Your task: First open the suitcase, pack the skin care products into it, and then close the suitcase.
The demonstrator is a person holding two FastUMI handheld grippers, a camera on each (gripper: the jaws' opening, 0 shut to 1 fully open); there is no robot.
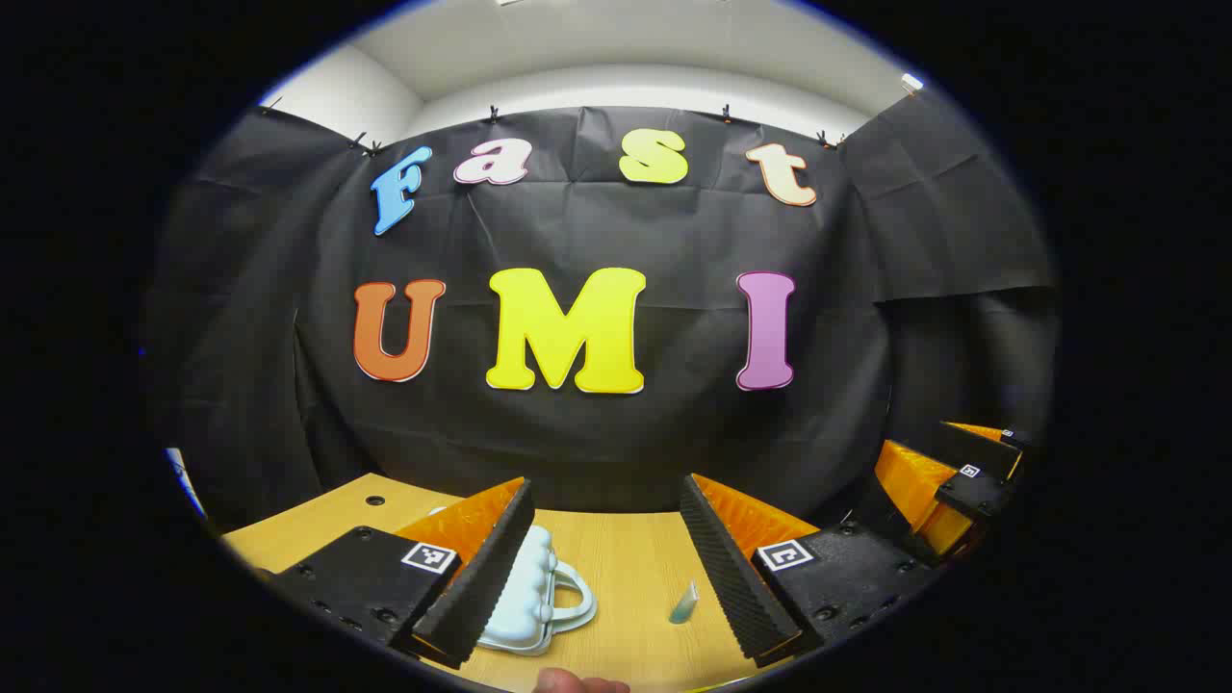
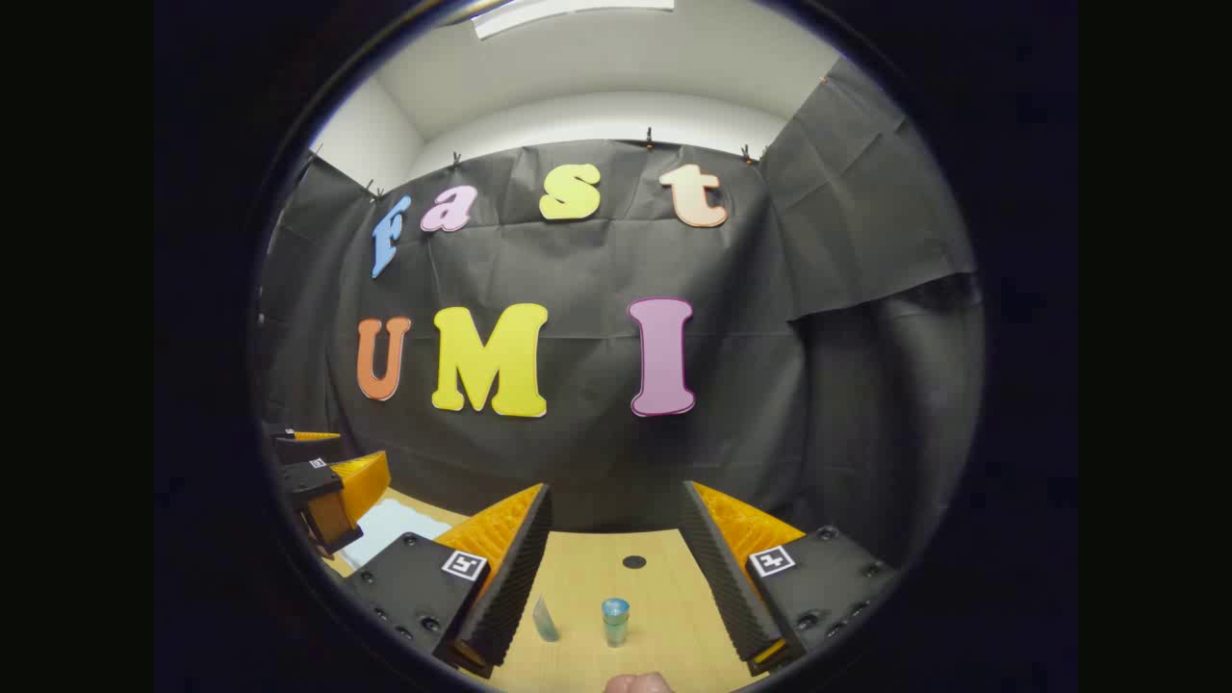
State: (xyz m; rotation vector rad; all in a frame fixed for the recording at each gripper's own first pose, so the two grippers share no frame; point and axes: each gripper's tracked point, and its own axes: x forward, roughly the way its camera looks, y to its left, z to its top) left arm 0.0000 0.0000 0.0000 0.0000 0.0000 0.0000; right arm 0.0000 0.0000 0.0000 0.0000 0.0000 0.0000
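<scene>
A small pale-blue suitcase [image 1: 539,592] with a ribbed shell and a handle lies flat on the wooden table, its lid down, partly behind my left gripper's left finger. My left gripper [image 1: 606,496] hangs open above the table with nothing in it. To the right of the case stands a small teal tube [image 1: 685,604]. In the right gripper view, the tube [image 2: 546,619] and a little bottle with a blue cap [image 2: 615,621] stand on the table below my open, empty right gripper [image 2: 616,496]. The suitcase [image 2: 390,529] shows at the left there.
The wooden table [image 1: 626,558] has a round cable hole [image 2: 633,561] behind the bottle and another [image 1: 374,501] at its far left. The right gripper [image 1: 919,448] shows at the left view's right edge. The left gripper [image 2: 361,450] shows at the right view's left edge. A thumb [image 1: 577,683] shows at the bottom.
</scene>
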